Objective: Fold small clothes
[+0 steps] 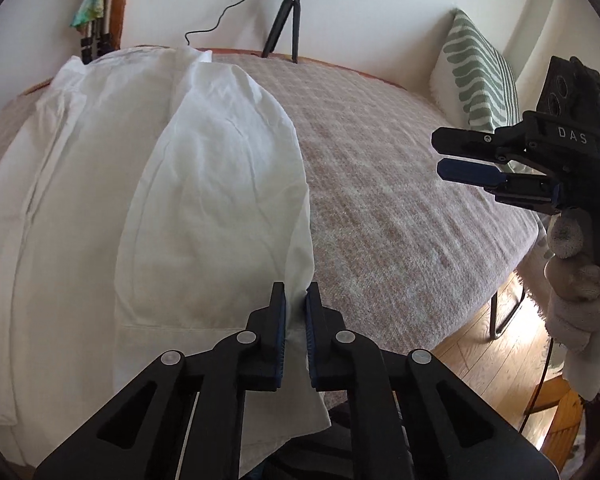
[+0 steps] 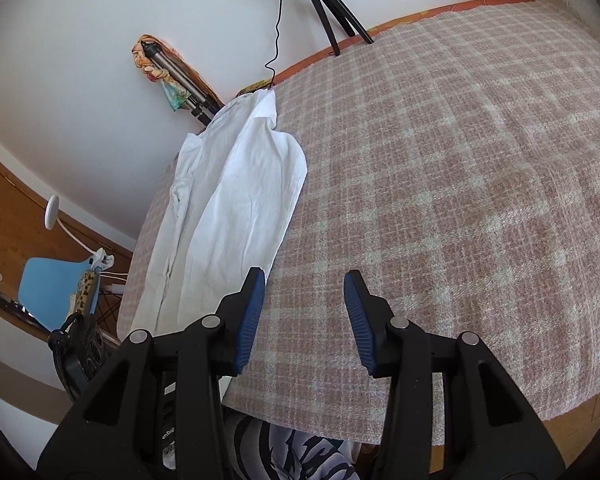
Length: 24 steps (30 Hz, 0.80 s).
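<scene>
White garment (image 1: 148, 200) lying lengthwise on the left of the blanket-covered bed (image 1: 400, 200). Left tool (image 1: 296, 320) pinches its near right edge — thin, limp cloth that will sag and crease, best gripped at hems or corners. Right tool (image 2: 305, 308) hangs half-open, empty, well apart from the garment.

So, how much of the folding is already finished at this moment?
Done: one side of the white garment already lies folded over its middle. In hand: the left gripper pinches its near edge, while the right gripper is open and empty above the checked blanket. Left: the remaining folds into a compact shape.
</scene>
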### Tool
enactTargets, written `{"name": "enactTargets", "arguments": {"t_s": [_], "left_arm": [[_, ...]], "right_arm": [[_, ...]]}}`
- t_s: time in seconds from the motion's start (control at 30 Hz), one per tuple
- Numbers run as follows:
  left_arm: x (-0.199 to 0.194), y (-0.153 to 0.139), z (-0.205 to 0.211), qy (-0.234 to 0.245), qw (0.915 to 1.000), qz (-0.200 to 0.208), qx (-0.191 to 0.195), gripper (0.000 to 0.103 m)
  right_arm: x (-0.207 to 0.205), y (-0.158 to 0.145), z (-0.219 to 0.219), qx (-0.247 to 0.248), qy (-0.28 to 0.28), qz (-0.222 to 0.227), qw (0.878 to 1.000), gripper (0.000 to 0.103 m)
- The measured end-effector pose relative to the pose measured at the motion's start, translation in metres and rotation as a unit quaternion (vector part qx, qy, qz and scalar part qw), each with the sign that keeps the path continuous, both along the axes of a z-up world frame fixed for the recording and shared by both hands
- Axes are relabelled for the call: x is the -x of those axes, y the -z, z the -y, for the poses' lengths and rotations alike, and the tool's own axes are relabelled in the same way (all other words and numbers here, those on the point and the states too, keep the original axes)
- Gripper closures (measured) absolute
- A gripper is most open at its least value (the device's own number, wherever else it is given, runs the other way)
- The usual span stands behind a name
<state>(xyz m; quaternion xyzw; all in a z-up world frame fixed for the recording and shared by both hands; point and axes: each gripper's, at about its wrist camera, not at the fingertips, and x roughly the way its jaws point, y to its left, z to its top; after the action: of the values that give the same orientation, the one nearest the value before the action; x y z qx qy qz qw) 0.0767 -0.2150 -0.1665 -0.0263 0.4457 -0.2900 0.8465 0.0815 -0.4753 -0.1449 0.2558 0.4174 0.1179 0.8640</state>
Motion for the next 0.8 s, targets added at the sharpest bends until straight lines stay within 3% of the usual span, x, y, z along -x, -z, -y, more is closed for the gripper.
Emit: {"name": "enactTargets", "arguments": {"t_s": [0.13,0.23,0.37,0.5,0.7,0.77,0.8], "left_arm": [[0.005,-0.011,-0.024,-0.029,0.9983,-0.004,0.051,0.097],[0.012,-0.021,-0.027,-0.027,0.9975,0.005,0.065,0.097],[0.018,-0.031,-0.029,-0.023,0.9966,0.014,0.078,0.097],[0.019,-0.035,-0.037,-0.022,0.9957,0.015,0.088,0.097],[0.007,-0.033,-0.048,-0.027,0.9926,0.000,0.118,0.097],[0.005,-0.031,-0.051,-0.027,0.9913,-0.008,0.129,0.097],[0.006,-0.030,-0.054,-0.026,0.9901,-0.012,0.138,0.097]], "right_arm": [[-0.029,0.008,-0.009,-0.015,-0.010,-0.012,1.000,0.059],[-0.056,0.018,-0.016,-0.038,-0.012,-0.021,0.999,0.059],[-0.094,0.033,-0.025,-0.109,-0.017,-0.031,0.993,0.046],[-0.127,0.045,-0.036,-0.181,-0.009,-0.032,0.983,0.043],[-0.168,0.053,-0.060,-0.151,0.005,-0.048,0.987,0.043],[-0.180,0.053,-0.067,-0.139,0.001,-0.054,0.989,0.067],[-0.184,0.051,-0.070,-0.129,-0.003,-0.060,0.990,0.093]]}}
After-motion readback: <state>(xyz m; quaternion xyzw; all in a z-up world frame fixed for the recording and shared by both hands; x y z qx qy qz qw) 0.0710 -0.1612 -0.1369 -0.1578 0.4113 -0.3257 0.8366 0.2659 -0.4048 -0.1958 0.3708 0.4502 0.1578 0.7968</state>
